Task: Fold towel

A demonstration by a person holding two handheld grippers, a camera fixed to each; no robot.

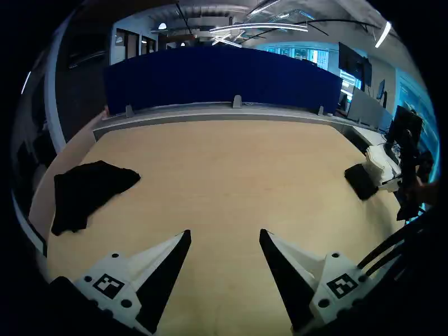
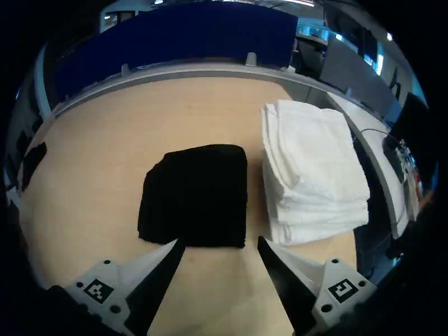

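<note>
Neatly folded black towel [image 2: 196, 196], white stack [image 2: 313, 168]

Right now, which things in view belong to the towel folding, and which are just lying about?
Job:
crumpled black cloth towel, not yet folded
folded square black towel
stack of folded white terry towels

Lying about:
long blue fabric desk partition
dark flat monitor beyond the table's right end
</note>
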